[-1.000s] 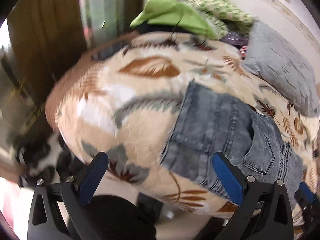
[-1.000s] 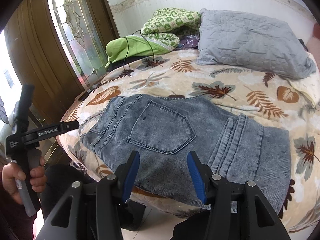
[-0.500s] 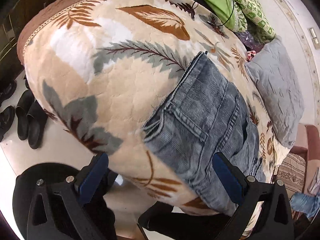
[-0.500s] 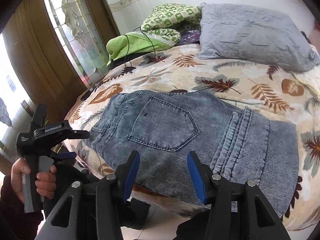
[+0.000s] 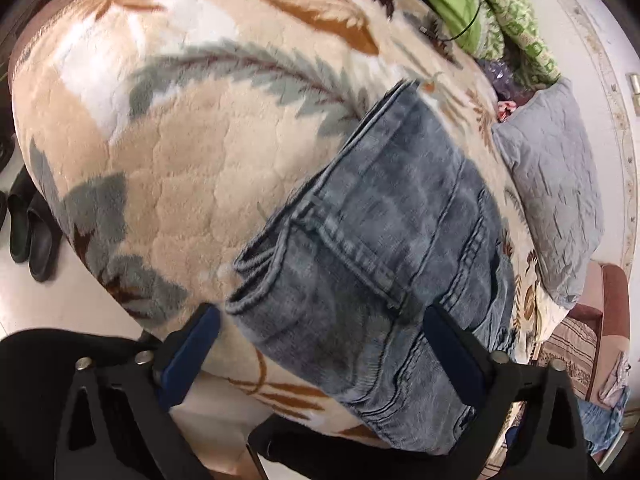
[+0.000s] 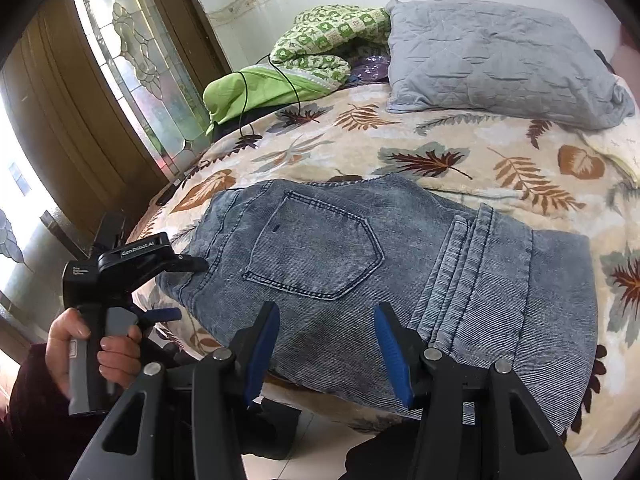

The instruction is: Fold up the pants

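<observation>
Folded blue-grey jeans (image 6: 360, 260) lie on the leaf-patterned bedspread (image 6: 440, 152), back pocket up, close to the bed's front edge. My left gripper (image 5: 320, 344) hangs tilted down over the waistband corner of the jeans (image 5: 380, 240). Its jaws are closing with that corner between them, but the blue pads (image 5: 188, 356) are clear of the cloth. In the right wrist view a hand holds the left gripper (image 6: 180, 290) at the jeans' left end. My right gripper (image 6: 326, 344) stands half open above the jeans' near edge, holding nothing.
A grey pillow (image 6: 492, 60) and green bedding (image 6: 260, 88) with a black cable lie at the head of the bed. A wooden door with patterned glass (image 6: 132, 72) stands on the left. Black shoes (image 5: 32, 232) sit on the floor beside the bed.
The left gripper has dropped and rolled, closing in on the waistband corner of the jeans, and its jaws have narrowed a little. The right gripper has stayed put.
</observation>
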Available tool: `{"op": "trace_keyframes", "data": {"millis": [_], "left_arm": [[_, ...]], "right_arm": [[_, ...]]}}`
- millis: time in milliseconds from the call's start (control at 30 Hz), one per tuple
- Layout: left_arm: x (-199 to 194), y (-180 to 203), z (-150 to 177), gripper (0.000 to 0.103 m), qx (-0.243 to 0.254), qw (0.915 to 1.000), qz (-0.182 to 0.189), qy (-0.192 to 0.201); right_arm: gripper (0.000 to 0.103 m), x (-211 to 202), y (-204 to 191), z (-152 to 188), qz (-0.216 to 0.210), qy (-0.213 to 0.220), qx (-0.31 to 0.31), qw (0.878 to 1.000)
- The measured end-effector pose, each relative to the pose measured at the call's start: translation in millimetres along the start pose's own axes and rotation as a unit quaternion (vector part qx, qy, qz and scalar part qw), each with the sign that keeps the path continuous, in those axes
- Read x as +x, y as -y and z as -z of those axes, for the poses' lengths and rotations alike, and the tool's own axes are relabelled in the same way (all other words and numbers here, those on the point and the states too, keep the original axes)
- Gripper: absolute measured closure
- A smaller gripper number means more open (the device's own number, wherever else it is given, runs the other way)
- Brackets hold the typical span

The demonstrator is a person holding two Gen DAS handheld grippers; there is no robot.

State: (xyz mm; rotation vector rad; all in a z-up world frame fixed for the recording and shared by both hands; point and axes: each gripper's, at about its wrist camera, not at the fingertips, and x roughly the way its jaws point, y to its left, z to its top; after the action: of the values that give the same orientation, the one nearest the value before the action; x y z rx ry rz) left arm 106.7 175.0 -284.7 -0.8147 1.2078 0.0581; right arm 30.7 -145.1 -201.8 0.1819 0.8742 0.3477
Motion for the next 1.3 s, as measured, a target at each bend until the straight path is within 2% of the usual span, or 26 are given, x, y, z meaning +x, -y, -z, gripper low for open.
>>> {"op": "trace_keyframes", "data": {"millis": [33, 100, 167, 300, 367, 433, 567, 633, 800, 900, 967, 1067, 1133, 1300], "left_arm": [[-3, 4, -1, 0.02, 0.009, 0.9999, -0.004, 0.007], [-4, 10, -2, 0.025, 0.023, 0.9997, -0.004, 0.006], [1, 15, -3, 0.025, 0.029, 0.9996, -0.006, 0.003], [6, 21, -3, 0.026, 0.037, 0.9989, -0.018, 0.021], [7, 29, -4, 0.033, 0.048, 0.9981, -0.023, 0.029], [6, 33, -5, 0.045, 0.056, 0.9973, -0.028, 0.039], [12, 40, -8, 0.053, 0.071, 0.9958, -0.035, 0.047], [11, 44, -6, 0.063, 0.084, 0.9941, -0.039, 0.057], [12, 50, -4, 0.066, 0.113, 0.9891, -0.059, 0.073], [14, 45, -5, 0.062, 0.107, 0.9902, -0.052, 0.073], [15, 44, -7, 0.056, 0.096, 0.992, -0.042, 0.07], [13, 44, -5, 0.055, 0.103, 0.9911, -0.046, 0.07], [11, 49, -2, 0.063, 0.121, 0.9874, -0.061, 0.081], [4, 58, 5, 0.076, 0.15, 0.9803, -0.078, 0.104]], "right_arm": [[0.05, 0, 1, 0, 0.0, 0.0, 0.001, 1.0], [0.05, 0, 2, 0, 0.001, 0.0, 0.002, 1.0], [0.05, 0, 2, 0, 0.001, 0.002, 0.003, 1.0], [0.05, -1, 5, 0, 0.005, 0.004, 0.007, 1.0], [0.05, -3, 9, 0, 0.009, 0.007, 0.01, 1.0], [0.05, -4, 14, -1, 0.008, 0.008, 0.018, 1.0], [0.05, -9, 24, -1, 0.01, 0.014, 0.035, 0.999], [0.05, -12, 28, -1, 0.012, 0.017, 0.041, 0.999], [0.05, -14, 33, -1, 0.011, 0.018, 0.047, 0.999], [0.05, -14, 32, -1, 0.013, 0.019, 0.045, 0.999], [0.05, -16, 33, -1, 0.012, 0.02, 0.048, 0.999], [0.05, -20, 36, 0, 0.019, 0.026, 0.048, 0.998], [0.05, -26, 43, 2, 0.025, 0.03, 0.052, 0.998], [0.05, -42, 72, 7, 0.047, 0.043, 0.08, 0.995]]}}
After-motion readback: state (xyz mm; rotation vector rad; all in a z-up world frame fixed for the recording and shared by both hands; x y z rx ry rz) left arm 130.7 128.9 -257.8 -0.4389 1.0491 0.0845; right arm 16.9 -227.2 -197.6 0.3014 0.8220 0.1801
